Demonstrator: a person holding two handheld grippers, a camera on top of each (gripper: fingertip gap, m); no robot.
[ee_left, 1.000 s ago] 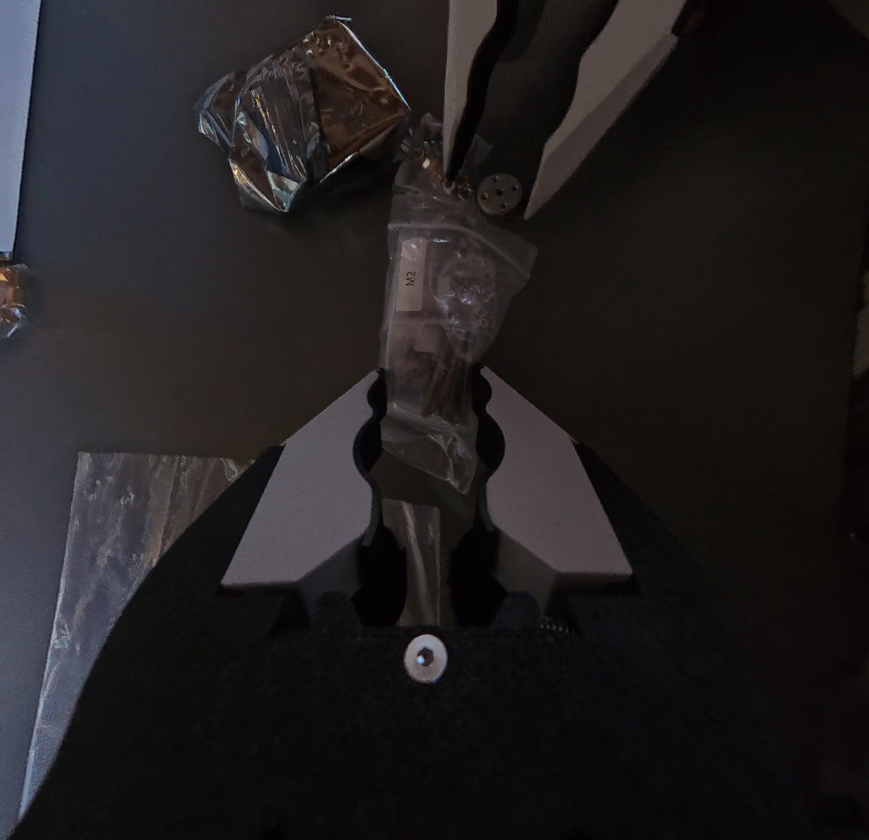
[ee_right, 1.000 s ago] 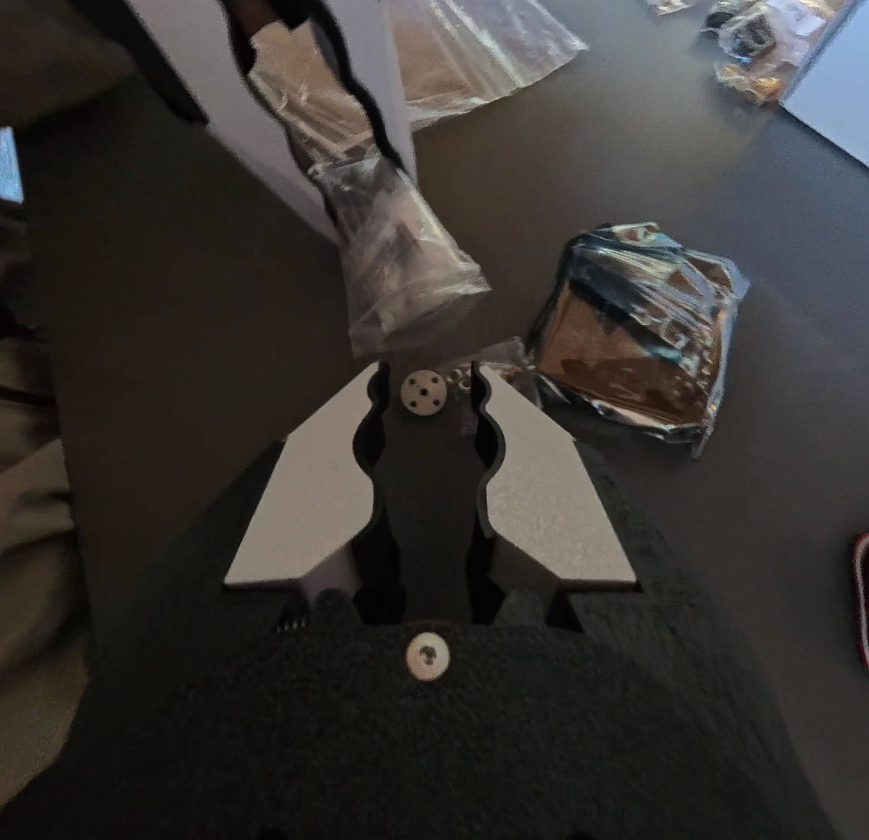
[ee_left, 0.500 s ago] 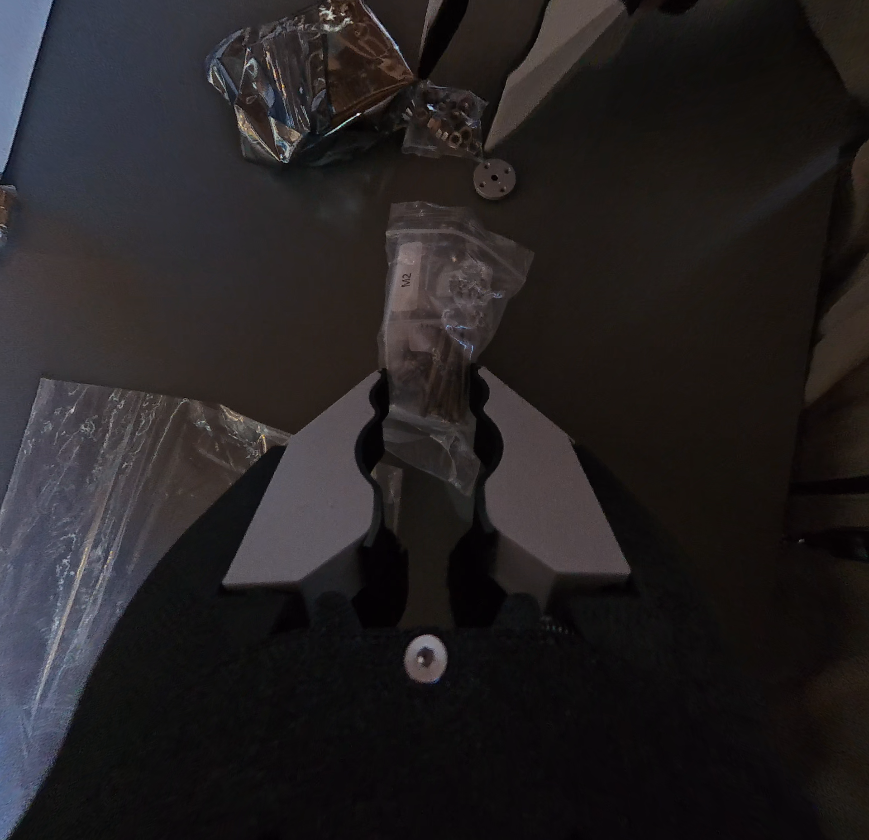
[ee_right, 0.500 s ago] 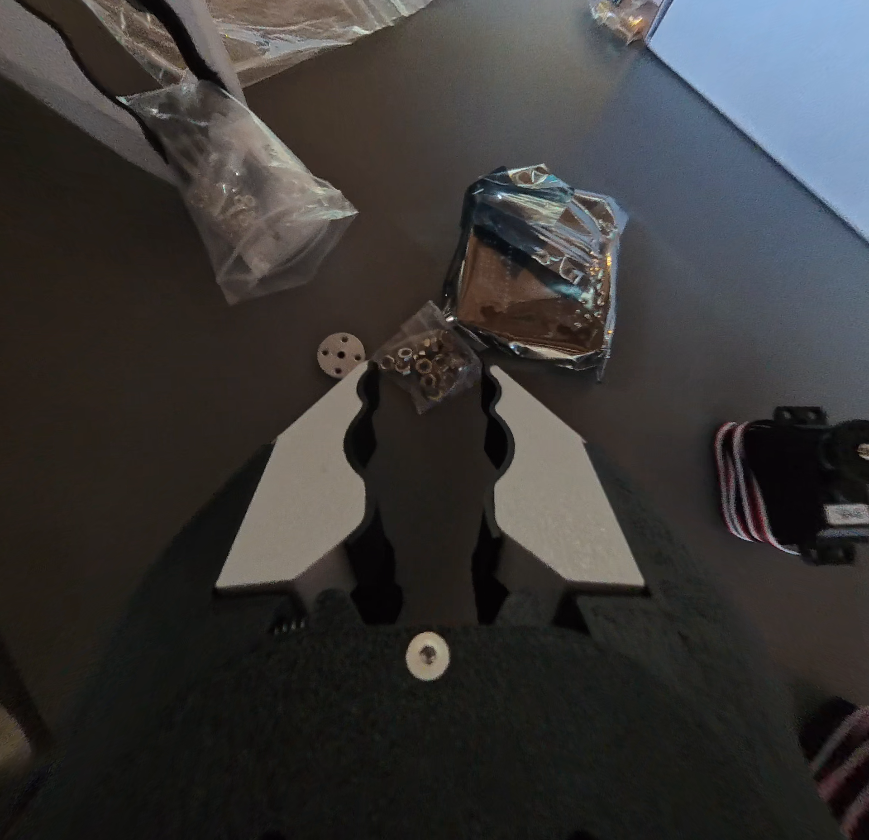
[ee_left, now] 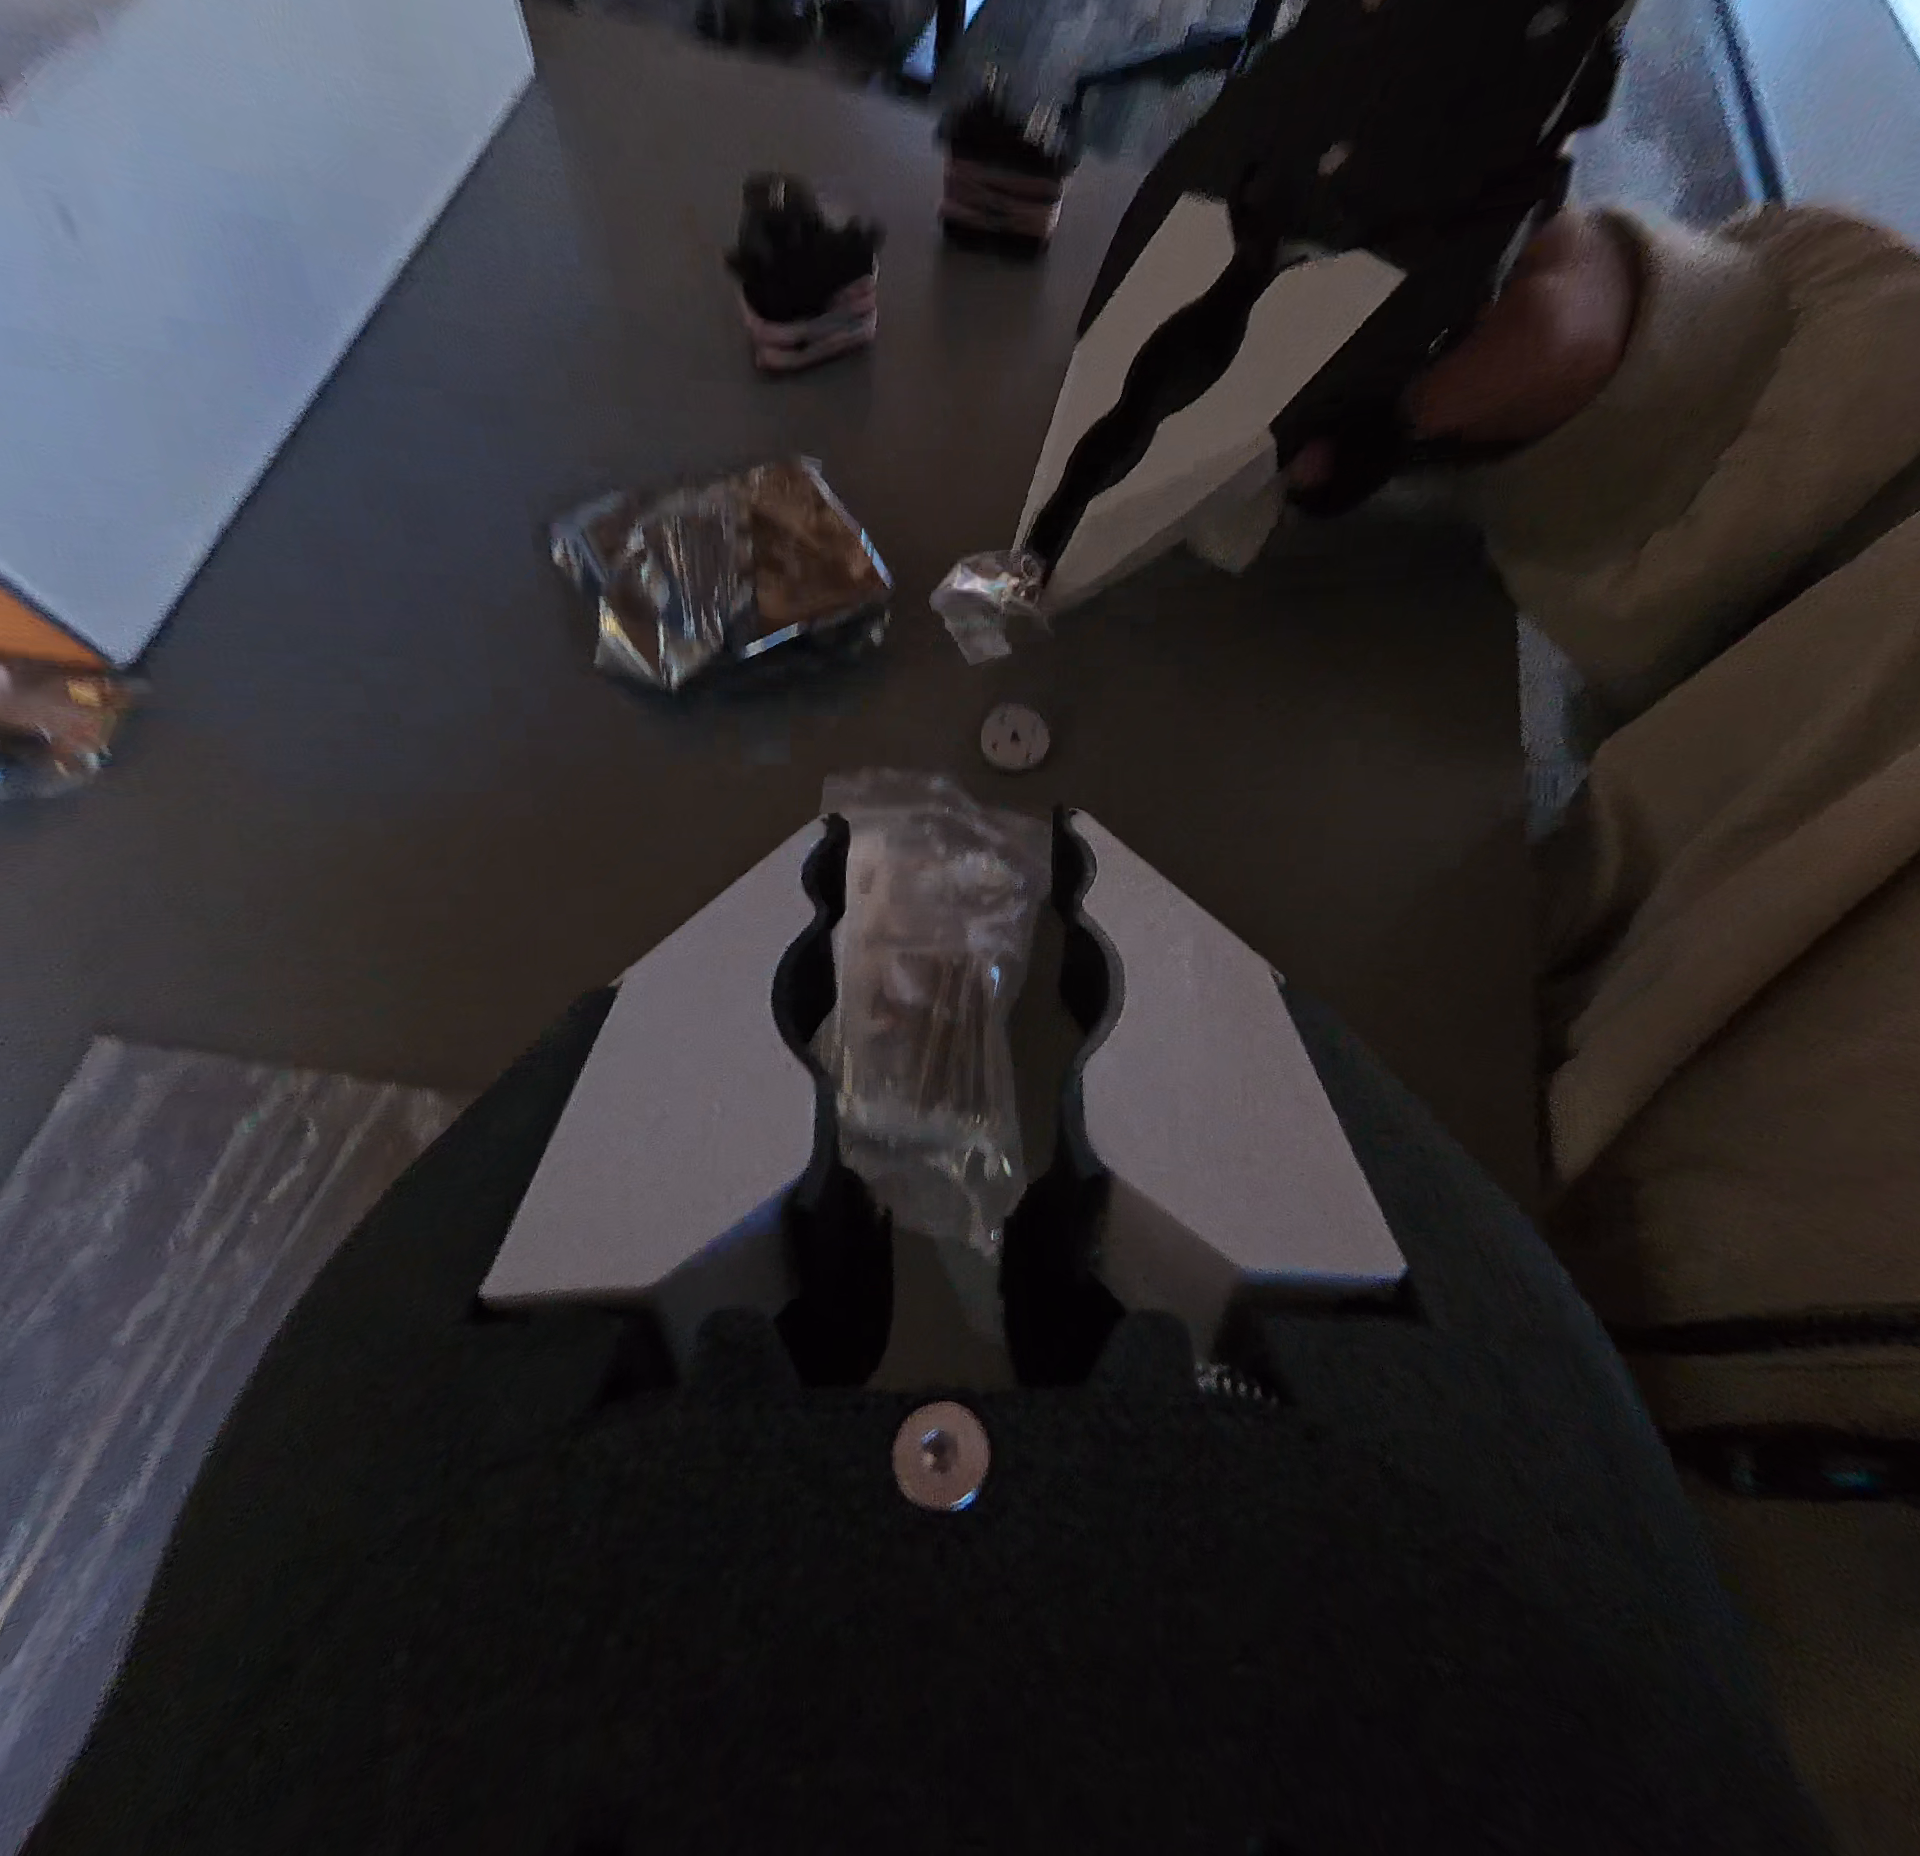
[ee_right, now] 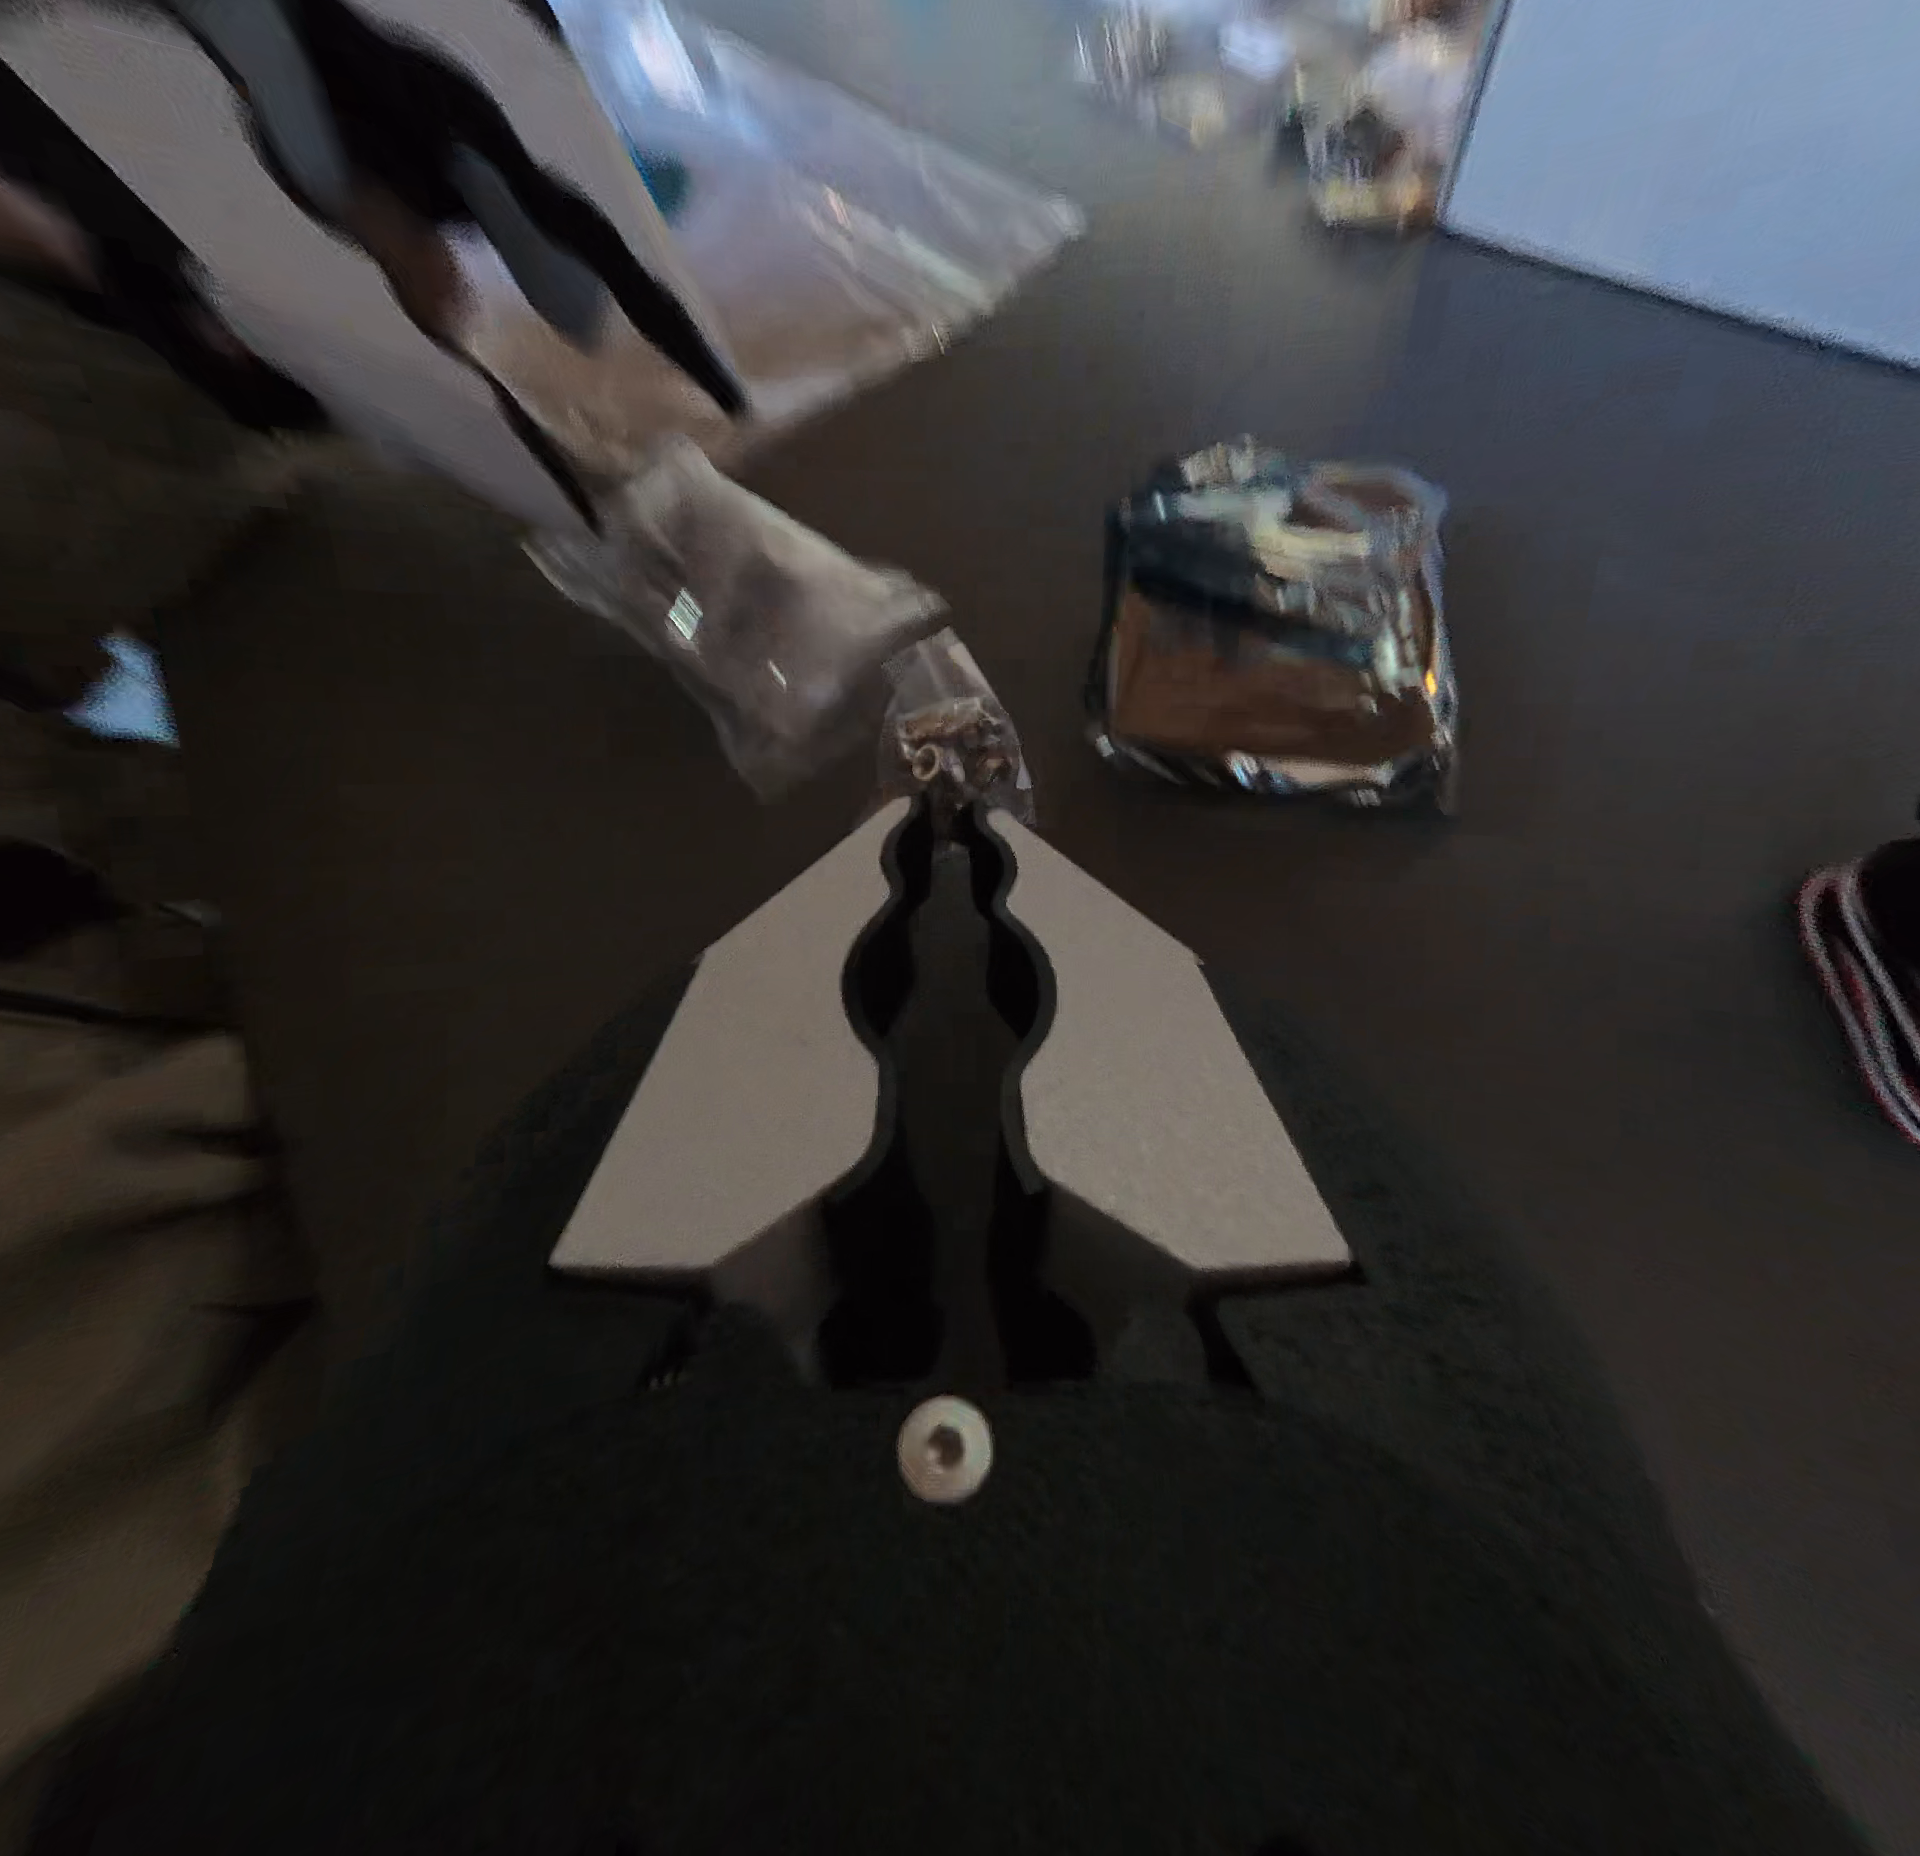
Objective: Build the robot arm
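My left gripper (ee_left: 945, 819) is shut on a clear plastic bag of screws (ee_left: 930, 985), which sticks out past its fingertips. My right gripper (ee_right: 951, 814) is shut on the edge of a small clear bag of metal nuts (ee_right: 956, 741) and holds it above the dark table (ee_right: 1455, 1287). In the left wrist view the right gripper (ee_left: 1039, 570) comes in from the upper right with the small bag (ee_left: 982, 601) at its tips. In the right wrist view the left gripper (ee_right: 582, 476) is at upper left, and its bag (ee_right: 748, 611) almost touches the small bag.
A round white disc (ee_left: 1013, 738) lies between the two bags. A crumpled silver foil bag (ee_left: 727, 580) (ee_right: 1278, 653) lies nearby. Two wired servos (ee_left: 805, 279) stand farther back. A white box (ee_left: 208, 248), a large flat clear bag (ee_left: 156, 1235) and a beige sleeve (ee_left: 1714, 663) border the area. The tips of one gripper are about 9 cm away from the tips of the other.
My right gripper has closed on the small bag of nuts and lifted it off the table. My left gripper kept its bag of screws and tilted up. The disc stayed put.
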